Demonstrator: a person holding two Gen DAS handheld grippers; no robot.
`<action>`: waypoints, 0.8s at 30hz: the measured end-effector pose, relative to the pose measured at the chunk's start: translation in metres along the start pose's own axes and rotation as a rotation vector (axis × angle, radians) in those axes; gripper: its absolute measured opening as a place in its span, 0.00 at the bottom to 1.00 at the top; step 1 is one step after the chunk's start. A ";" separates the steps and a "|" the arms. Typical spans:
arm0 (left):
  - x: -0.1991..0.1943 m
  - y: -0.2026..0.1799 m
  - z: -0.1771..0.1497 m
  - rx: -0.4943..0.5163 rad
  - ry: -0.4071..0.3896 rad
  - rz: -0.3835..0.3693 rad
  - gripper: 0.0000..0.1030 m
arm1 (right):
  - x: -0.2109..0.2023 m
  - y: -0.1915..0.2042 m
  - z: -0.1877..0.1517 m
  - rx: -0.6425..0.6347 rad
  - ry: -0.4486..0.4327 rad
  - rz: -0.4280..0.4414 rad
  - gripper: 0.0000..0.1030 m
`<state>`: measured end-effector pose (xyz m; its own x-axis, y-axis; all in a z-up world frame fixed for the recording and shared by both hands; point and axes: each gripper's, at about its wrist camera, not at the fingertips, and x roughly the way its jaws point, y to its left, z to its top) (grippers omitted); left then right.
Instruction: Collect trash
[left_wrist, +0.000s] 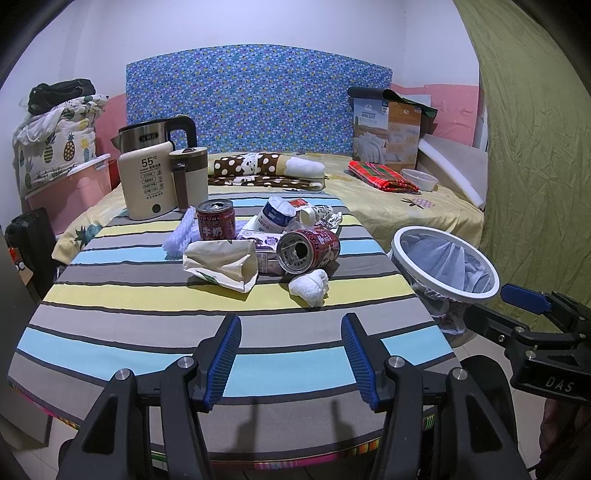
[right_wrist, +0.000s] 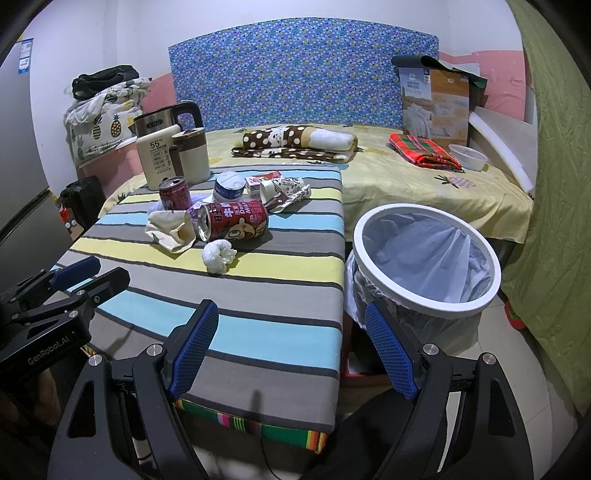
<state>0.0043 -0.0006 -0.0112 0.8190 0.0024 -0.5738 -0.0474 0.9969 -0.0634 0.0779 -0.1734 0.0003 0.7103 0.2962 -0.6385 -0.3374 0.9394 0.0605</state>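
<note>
A pile of trash lies mid-table on the striped cloth (left_wrist: 147, 295): a tipped red can (left_wrist: 308, 251) (right_wrist: 234, 224), an upright red can (left_wrist: 216, 220) (right_wrist: 174, 194), a crumpled white tissue (left_wrist: 310, 287) (right_wrist: 218, 255), a cream paper bag (left_wrist: 221, 264) (right_wrist: 171, 229), a white-blue cup (left_wrist: 275, 216) (right_wrist: 229, 187), a milk carton (left_wrist: 264, 248) and a patterned paper cup (right_wrist: 282, 187). A white-rimmed bin (left_wrist: 443, 260) (right_wrist: 424, 254) with a plastic liner stands right of the table. My left gripper (left_wrist: 291, 356) is open and empty over the near table edge. My right gripper (right_wrist: 290, 349) is open and empty between table and bin.
A kettle (left_wrist: 151, 173) (right_wrist: 162, 151) and a beige jug (left_wrist: 189, 176) stand at the table's far left. Behind is a bed with a folded blanket (left_wrist: 266, 170), red plaid cloth (left_wrist: 382, 175), a bowl (left_wrist: 419, 179) and a box (left_wrist: 386, 129). A green curtain (left_wrist: 535, 147) hangs at right.
</note>
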 end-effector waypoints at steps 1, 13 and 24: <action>0.001 0.000 0.000 -0.003 0.001 -0.001 0.54 | 0.000 0.001 0.000 0.000 0.000 -0.001 0.80; -0.009 0.002 0.006 -0.007 -0.002 -0.004 0.54 | 0.000 0.001 0.001 -0.002 -0.001 0.000 0.80; -0.011 0.001 0.007 -0.007 -0.003 -0.006 0.54 | 0.000 0.001 0.000 -0.001 0.001 0.000 0.80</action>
<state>-0.0009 0.0013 0.0002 0.8210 -0.0033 -0.5710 -0.0464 0.9963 -0.0725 0.0775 -0.1723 0.0009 0.7101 0.2960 -0.6389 -0.3377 0.9394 0.0599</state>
